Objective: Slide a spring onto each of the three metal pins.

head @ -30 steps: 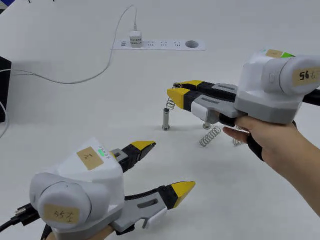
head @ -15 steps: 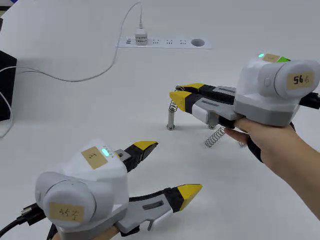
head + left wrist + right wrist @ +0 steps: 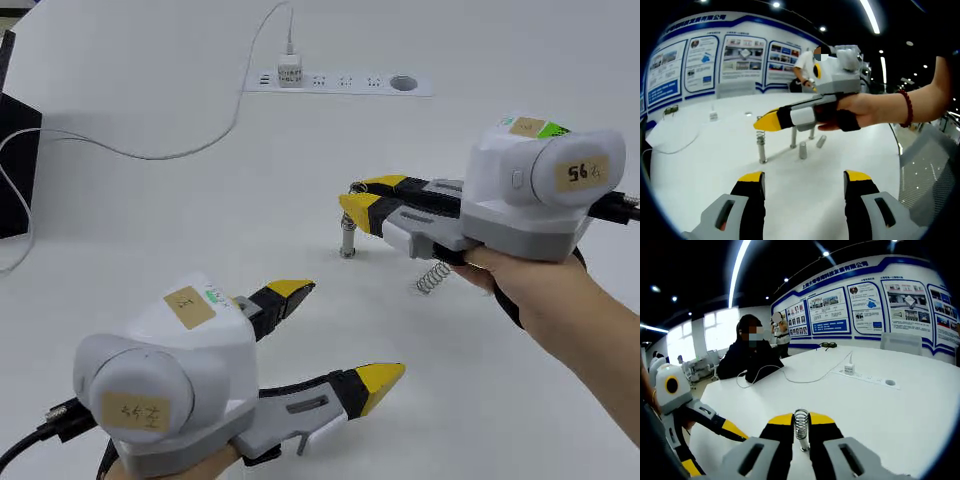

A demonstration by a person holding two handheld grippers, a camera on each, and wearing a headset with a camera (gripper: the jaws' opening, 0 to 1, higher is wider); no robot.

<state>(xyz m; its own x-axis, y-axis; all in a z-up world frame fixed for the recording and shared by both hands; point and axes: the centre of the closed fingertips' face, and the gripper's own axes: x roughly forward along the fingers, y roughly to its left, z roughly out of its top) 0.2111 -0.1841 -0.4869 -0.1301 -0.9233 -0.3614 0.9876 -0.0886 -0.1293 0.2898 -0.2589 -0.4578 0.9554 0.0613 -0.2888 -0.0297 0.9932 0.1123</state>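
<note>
While right gripper [image 3: 357, 198] clamps spring [image 3: 801, 422] atop pin [image 3: 347, 240], left gripper [image 3: 340, 330] jaws apart, well short, table [image 3: 150, 220] between.

Table [image 3: 150, 230]: plain white, no pattern. Left gripper [image 3: 340, 332] and right gripper [image 3: 362, 196] were alike, with white and grey bodies and black jaws ending in yellow tips. Each carried a tan label [image 3: 188, 307] with dark handwritten marks. A green light [image 3: 212, 294] glowed on top of the left one, and a green patch [image 3: 553, 130] showed on top of the right one. The spring [image 3: 801, 423] between the right jaws was silver-grey bare metal, and so were the pin [image 3: 347, 245] and the loose spring [image 3: 432, 277]. Power strip [image 3: 340, 82], charger [image 3: 290, 70] and cable [image 3: 190, 148] were white. Box [image 3: 18, 170] at the table edge was black. Bracelet [image 3: 906, 107]: dark red beads. Wall panels [image 3: 865, 302]: blue and white.
</note>
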